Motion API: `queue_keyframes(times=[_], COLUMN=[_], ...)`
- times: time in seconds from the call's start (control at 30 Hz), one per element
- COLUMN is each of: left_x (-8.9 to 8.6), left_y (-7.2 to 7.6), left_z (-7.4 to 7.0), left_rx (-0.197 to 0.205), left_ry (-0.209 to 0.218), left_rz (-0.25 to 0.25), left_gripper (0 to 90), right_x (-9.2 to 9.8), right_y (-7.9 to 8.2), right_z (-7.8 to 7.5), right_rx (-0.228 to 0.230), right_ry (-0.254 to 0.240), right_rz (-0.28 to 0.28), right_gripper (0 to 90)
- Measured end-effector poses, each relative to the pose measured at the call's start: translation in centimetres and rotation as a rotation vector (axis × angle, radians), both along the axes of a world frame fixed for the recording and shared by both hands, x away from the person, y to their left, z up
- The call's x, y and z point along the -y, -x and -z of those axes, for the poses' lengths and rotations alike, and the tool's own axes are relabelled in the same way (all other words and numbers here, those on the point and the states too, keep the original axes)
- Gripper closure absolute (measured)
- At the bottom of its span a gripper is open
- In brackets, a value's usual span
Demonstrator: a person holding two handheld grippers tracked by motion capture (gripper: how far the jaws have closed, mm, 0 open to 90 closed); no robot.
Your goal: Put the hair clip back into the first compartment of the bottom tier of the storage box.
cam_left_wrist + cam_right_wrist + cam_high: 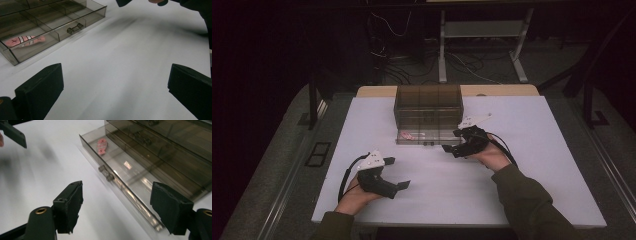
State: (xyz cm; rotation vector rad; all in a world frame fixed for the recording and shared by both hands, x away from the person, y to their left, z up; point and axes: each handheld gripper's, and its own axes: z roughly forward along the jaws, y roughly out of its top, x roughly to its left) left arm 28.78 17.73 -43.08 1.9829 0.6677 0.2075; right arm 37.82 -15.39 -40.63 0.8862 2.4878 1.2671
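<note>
Left gripper (399, 172) low near the person, jaws wide apart, right gripper (451, 148) farther forward, jaws apart

Smoky clear drawer box (428, 107), pink white-striped fish (23, 40), white table (437, 190), black tools.

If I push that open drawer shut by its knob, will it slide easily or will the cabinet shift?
The drawer looks like thin clear plastic, so it probably slides lightly. The cabinet seems light too and stands loose on the table, so it may shift back. The pink piece lies loose and could slide.
</note>
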Motion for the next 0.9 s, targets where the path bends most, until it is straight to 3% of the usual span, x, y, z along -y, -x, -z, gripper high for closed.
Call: queue_keyframes(times=[0.27, 0.6, 0.9], left_x=[0.0, 0.1, 0.1], left_y=[0.0, 0.1, 0.1], left_z=[0.0, 0.0, 0.0], left_rx=[0.0, -0.001, -0.001], left_ry=[-0.001, -0.003, -0.008], left_rz=[-0.001, -0.001, 0.001], left_gripper=[0.0, 0.0, 0.0], right_x=[2.6, 3.8, 5.6], right_y=[1.4, 2.8, 4.1], right_z=[0.2, 0.5, 1.0], right_rx=[-0.004, 0.009, 0.014], right_ry=[-0.016, -0.005, -0.025], right_rz=[0.032, 0.062, 0.096], right_gripper=[24.4, 20.0, 19.4])
